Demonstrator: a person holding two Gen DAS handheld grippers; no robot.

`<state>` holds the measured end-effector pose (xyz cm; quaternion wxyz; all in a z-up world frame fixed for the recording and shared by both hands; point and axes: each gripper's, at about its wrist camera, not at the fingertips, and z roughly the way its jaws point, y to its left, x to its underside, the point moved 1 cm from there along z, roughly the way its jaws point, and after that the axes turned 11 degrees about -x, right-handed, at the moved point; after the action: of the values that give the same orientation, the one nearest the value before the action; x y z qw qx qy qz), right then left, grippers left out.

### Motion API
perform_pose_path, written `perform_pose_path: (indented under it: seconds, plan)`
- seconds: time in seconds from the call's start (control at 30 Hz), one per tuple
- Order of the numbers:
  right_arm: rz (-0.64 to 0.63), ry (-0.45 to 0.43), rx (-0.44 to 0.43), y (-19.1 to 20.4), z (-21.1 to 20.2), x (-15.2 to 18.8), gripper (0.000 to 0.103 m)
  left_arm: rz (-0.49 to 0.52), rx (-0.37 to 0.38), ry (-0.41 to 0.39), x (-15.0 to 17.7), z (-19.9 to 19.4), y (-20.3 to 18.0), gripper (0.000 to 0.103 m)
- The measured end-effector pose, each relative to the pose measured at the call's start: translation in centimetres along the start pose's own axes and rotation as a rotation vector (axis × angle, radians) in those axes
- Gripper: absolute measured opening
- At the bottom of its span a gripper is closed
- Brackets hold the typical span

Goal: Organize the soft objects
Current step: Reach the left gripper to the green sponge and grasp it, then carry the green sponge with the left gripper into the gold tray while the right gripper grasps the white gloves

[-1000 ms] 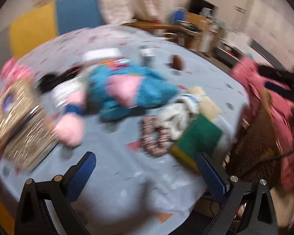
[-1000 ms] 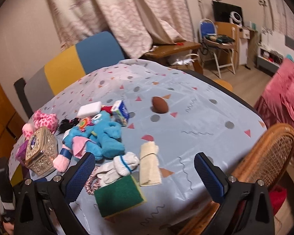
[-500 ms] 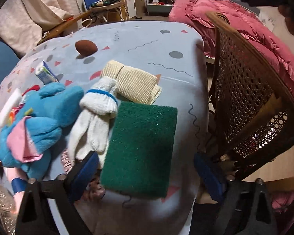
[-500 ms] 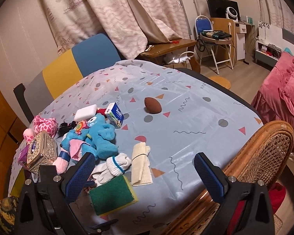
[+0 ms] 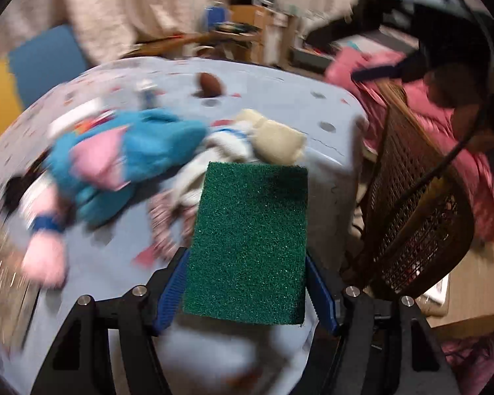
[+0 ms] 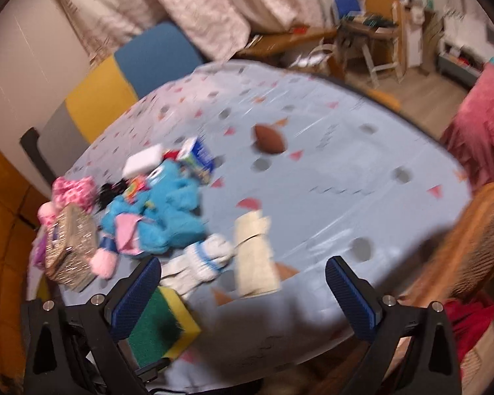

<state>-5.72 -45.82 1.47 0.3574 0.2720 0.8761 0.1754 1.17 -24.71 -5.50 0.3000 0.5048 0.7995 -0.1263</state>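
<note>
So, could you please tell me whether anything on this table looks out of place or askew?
Yes: the soft things lie in a jumble. The blue plush toy sprawls beside the white gloves and the rolled beige cloth, while the green and yellow sponge sits between the left gripper pads at the table edge.

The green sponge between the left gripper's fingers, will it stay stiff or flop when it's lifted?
The sponge looks flat and thick, green scrubber over yellow foam, so it should probably hold its shape. Foam likely squashes as the left gripper closes; its jaws have just been closing around it. It's probably light, and the rough top should resist slipping.
</note>
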Motion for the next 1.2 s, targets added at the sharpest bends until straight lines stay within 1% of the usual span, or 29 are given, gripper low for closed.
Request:
perform_pose_path:
  seconds: [0.07,0.13,0.2,0.27,0.3,0.37,0.4,0.47,0.5,0.53,0.57,0.63,0.7,0.83,0.87,0.93,1.0,1.07,1.13,1.17,1.2]
  plan:
    - [0.024,0.060,-0.062,1.0,1.6,0.0,0.096,-0.107,-0.025,-0.006,1.7,-1.5,2.1,0.068]
    - [0.053,0.143,-0.124,2.2,4.1,0.1,0.090,-0.195,-0.053,0.004,3.1,-2.2,3.8,0.068]
    - [0.082,0.189,-0.128,3.0,6.4,0.3,0.086,-0.291,-0.110,0.033,5.1,-2.7,5.6,0.068]
    - [0.107,0.214,-0.096,3.5,8.9,0.5,0.081,-0.352,-0.163,0.051,6.6,-3.0,6.9,0.068]
    - [0.127,0.216,-0.070,3.5,10.1,0.6,0.078,-0.377,-0.210,0.066,7.4,-3.1,7.6,0.068]
    - [0.164,0.207,-0.018,3.3,12.1,0.7,0.071,-0.415,-0.264,0.082,8.5,-3.2,8.7,0.068]
    - [0.170,0.197,0.013,3.2,13.2,0.7,0.067,-0.431,-0.272,0.083,8.8,-3.2,9.0,0.069]
    - [0.182,0.201,0.079,2.7,14.8,0.9,0.053,-0.445,-0.284,0.078,9.2,-3.2,9.4,0.069]
    - [0.198,0.216,0.088,2.1,15.5,1.1,0.048,-0.448,-0.296,0.075,9.2,-3.1,9.3,0.070]
    - [0.203,0.228,0.082,1.9,16.1,1.3,0.046,-0.449,-0.296,0.077,9.1,-3.0,9.4,0.070]
    - [0.191,0.214,0.087,1.8,16.1,1.4,0.044,-0.457,-0.290,0.084,9.3,-2.7,9.5,0.070]
    - [0.174,0.205,0.091,1.8,15.9,1.3,0.043,-0.489,-0.272,0.111,9.8,-1.8,9.9,0.071]
    - [0.170,0.203,0.071,1.5,15.9,1.4,0.043,-0.492,-0.277,0.099,9.7,-1.7,9.9,0.070]
    - [0.150,0.218,0.045,1.0,16.2,1.1,0.043,-0.501,-0.254,0.086,9.6,-1.9,10.0,0.067]
    - [0.150,0.220,0.041,0.9,16.3,1.0,0.043,-0.505,-0.249,0.077,9.4,-2.0,10.1,0.067]
    - [0.136,0.222,0.036,0.8,16.3,1.1,0.043,-0.513,-0.255,0.044,9.2,-3.2,10.2,0.067]
    - [0.112,0.216,0.036,0.9,16.3,1.1,0.043,-0.536,-0.242,0.006,8.9,-4.7,10.4,0.067]
    - [0.084,0.206,0.038,1.0,16.2,1.3,0.043,-0.578,-0.240,-0.019,8.9,-6.4,10.9,0.068]
    - [0.055,0.203,0.042,1.2,16.0,1.6,0.043,-0.671,-0.223,-0.059,9.2,-9.1,12.3,0.068]
    - [0.041,0.205,0.045,1.3,16.0,1.7,0.043,-0.701,-0.227,-0.070,9.2,-9.9,12.9,0.068]
    - [0.030,0.204,0.049,1.4,15.9,1.7,0.043,-0.757,-0.244,-0.083,9.7,-11.4,14.1,0.068]
